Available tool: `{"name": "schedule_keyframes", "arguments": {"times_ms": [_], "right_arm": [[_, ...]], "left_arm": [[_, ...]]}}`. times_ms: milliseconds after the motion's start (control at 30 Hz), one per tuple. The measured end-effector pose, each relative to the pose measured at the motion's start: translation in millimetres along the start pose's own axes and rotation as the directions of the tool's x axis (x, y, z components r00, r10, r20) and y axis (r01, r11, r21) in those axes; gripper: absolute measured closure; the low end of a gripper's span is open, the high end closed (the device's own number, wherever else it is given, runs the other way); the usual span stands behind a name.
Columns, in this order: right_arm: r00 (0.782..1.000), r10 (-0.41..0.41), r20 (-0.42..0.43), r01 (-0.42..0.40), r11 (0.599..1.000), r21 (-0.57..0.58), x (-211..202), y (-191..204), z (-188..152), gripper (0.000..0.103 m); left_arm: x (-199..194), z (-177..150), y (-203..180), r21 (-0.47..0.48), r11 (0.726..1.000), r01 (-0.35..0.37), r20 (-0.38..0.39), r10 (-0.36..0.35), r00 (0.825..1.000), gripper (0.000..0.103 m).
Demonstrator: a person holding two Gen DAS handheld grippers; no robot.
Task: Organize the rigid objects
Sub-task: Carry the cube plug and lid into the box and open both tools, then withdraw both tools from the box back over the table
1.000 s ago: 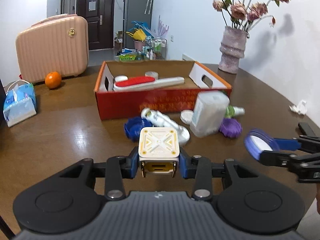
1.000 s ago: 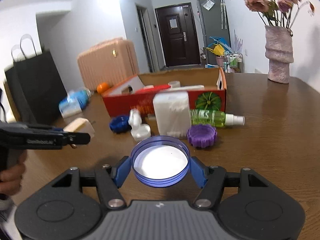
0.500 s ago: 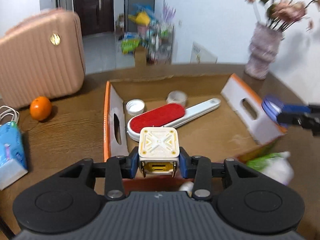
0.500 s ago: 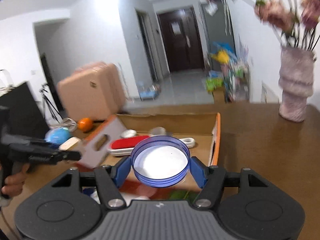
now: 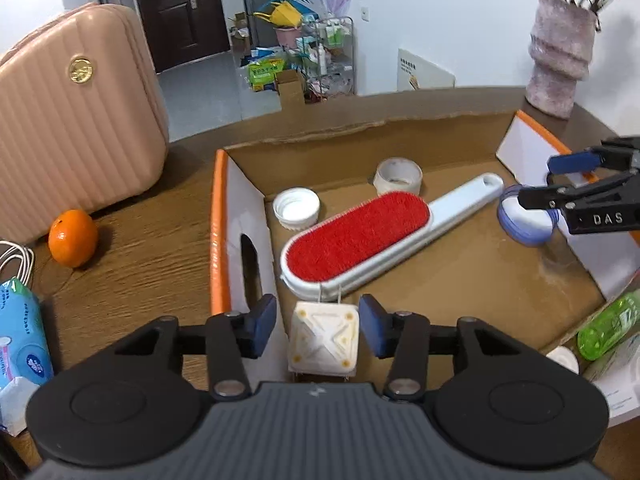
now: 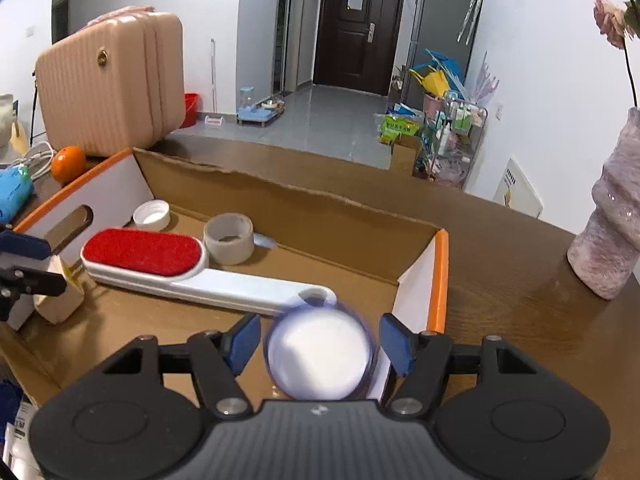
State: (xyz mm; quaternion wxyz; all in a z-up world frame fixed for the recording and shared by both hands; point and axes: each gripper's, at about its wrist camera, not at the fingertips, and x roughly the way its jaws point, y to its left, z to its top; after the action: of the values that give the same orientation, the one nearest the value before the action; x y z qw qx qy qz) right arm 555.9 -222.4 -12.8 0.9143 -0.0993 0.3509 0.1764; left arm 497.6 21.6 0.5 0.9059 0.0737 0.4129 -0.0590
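Brush [image 5: 360, 240], cap [image 5: 296, 207], tape roll [image 5: 398, 176] inside box [image 5: 219, 216] on table [image 5: 132, 248].

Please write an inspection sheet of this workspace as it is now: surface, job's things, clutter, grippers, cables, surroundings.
Surface: brown wooden table.
Job's things: cardboard box holds lint brush, tape roll, white cap; white cube and blue lid between open fingers.
Clutter: orange, tissue pack, green bottle.
Grippers: left gripper open; right gripper open.
Cables: white cord.
Surroundings: pink suitcase, vase, door.
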Motion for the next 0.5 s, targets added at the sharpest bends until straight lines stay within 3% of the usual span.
{"name": "schedule_keyframes", "arguments": {"times_ms": [233,400,500], "right_arm": [[0.998,0.027,0.048,-0.030,0.998,0.057,-43.9,-14.3,5.5,0.037],[0.992,0.036,0.121,-0.044,0.997,0.064,-109.2,-13.4,4.3,0.031],[0.984,0.029,0.175,-0.038,0.998,0.046,-155.1,-6.6,-4.2,0.028]], "left_arm": [[-46.6,5.1,3.3,-0.030,0.999,0.015,0.081,-0.013,0.997,0.043],[-108.0,-2.7,-3.9,-0.025,1.000,0.017,0.161,-0.012,0.987,0.035],[-150.0,-17.6,-10.6,-0.009,1.000,0.011,0.224,-0.009,0.975,0.025]]}}
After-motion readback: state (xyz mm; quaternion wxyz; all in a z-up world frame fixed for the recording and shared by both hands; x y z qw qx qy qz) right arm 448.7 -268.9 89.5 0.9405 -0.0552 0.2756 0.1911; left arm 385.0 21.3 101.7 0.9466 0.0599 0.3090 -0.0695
